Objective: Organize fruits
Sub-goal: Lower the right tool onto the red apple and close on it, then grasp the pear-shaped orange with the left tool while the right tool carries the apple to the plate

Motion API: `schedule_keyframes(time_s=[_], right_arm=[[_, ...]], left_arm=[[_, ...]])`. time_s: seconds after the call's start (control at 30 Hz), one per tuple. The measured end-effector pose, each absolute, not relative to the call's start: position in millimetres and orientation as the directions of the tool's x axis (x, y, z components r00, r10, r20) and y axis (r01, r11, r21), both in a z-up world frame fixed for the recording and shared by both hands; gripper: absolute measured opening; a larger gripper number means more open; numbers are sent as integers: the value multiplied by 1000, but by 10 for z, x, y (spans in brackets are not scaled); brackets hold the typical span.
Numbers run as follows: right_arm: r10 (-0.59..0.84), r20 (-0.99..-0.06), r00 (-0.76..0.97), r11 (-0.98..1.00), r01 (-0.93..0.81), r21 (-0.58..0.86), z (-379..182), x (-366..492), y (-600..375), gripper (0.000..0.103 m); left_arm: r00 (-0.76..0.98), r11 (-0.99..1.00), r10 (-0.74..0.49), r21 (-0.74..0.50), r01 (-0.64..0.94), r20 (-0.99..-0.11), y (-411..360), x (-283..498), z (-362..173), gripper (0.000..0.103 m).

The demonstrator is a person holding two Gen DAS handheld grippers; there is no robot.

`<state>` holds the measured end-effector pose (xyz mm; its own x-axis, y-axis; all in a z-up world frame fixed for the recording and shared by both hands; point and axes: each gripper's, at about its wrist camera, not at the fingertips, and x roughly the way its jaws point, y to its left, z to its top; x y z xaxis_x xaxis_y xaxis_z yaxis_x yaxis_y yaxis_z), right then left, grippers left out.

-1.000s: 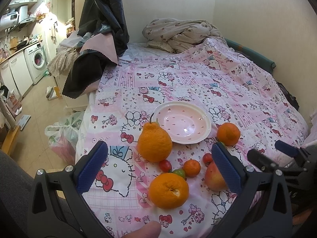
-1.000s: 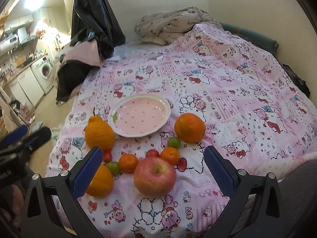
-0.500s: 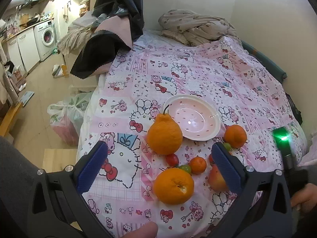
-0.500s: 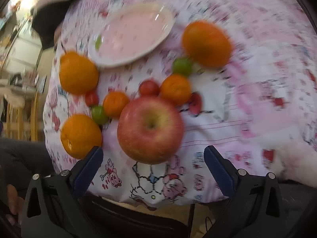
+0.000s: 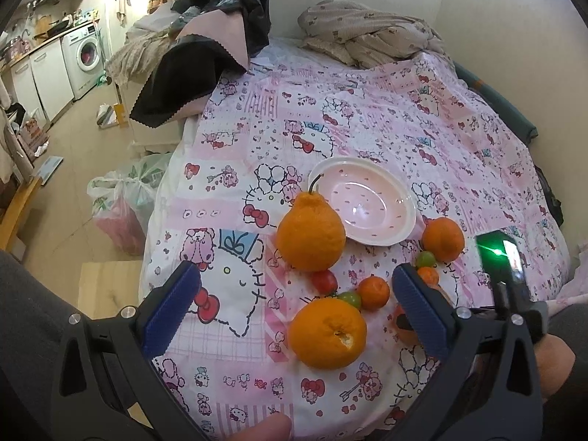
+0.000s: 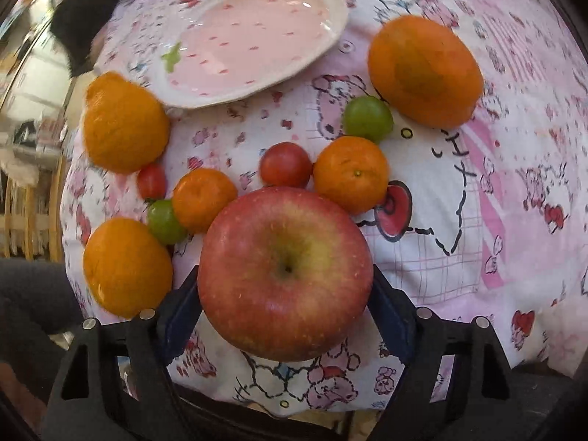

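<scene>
The right gripper (image 6: pixel 284 316) has come down over the near edge of the bed since a second ago, when it hung well back with its jaws wide; now its blue pads sit against both sides of the red apple (image 6: pixel 284 273), clamped on it or very nearly so, since the fruit hides the contact itself. The apple lies on the pink patterned bedspread (image 6: pixel 459 191), nearest of the fruits, touching a cherry tomato (image 6: pixel 286 164) and a small mandarin (image 6: pixel 351 173) just beyond it. A green grape (image 6: pixel 367 116) and a larger orange (image 6: pixel 424 70) lie farther right; the pink plate (image 6: pixel 257 36) sits beyond them, with nothing on it.

The left gripper (image 5: pixel 294 316) hovers above the bedspread with its jaws wide apart, as before, though its view has swung slightly leftward. Between its fingers lie a round orange (image 5: pixel 327 332) and, farther off, a knobbed stemmed orange (image 5: pixel 310 233) touching the plate's (image 5: pixel 367 202) near-left rim. The fruits themselves have not shifted.
</scene>
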<state>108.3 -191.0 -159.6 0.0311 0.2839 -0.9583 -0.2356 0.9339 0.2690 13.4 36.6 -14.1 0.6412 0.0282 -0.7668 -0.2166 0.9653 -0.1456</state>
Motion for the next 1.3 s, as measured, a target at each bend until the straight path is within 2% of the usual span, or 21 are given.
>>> schedule_keyframes(time_s=[0.17, 0.3, 0.43, 0.63, 0.77, 0.87, 0.9, 0.97, 1.03, 1.3], right_arm=[[398, -913, 87, 895, -253, 366, -1244, 893, -2011, 85], [488, -853, 188, 869, -200, 453, -1003, 862, -2236, 85], [494, -832, 252, 869, -142, 474, -948, 923, -2375, 85], [518, -818, 251, 853, -72, 518, -1035, 1016, -2507, 85], [528, -814, 242, 846, -63, 530, -1063, 1018, -2507, 85], [531, -814, 236, 844, -56, 534, -1077, 1026, -2498, 85], [530, -815, 233, 844, -55, 533, -1085, 1034, -2487, 85], [530, -817, 227, 845, -59, 532, -1098, 1053, -2459, 85], [531, -817, 224, 845, -66, 531, -1099, 1062, -2437, 85], [525, -816, 243, 851, -144, 505, -876, 1188, -2319, 85]], left_arm=[[550, 960, -1, -155, -233, -835, 456, 288, -288, 103], [450, 943, -62, -200, -266, -891, 507, 554, -449, 103], [365, 940, -110, -216, -263, -924, 451, 947, -617, 103], [262, 946, -79, -155, -284, -962, 404, 1423, -970, 98], [209, 952, -100, -155, -262, -973, 338, 1563, -1160, 96], [179, 963, -98, -138, -232, -979, 260, 1635, -1264, 90], [181, 967, -82, -123, -225, -980, 253, 1654, -1288, 83], [191, 964, -81, -125, -234, -978, 279, 1656, -1313, 79], [210, 963, -93, -141, -228, -973, 303, 1629, -1279, 69], [260, 943, -194, -253, -218, -946, 431, 1619, -879, 65]])
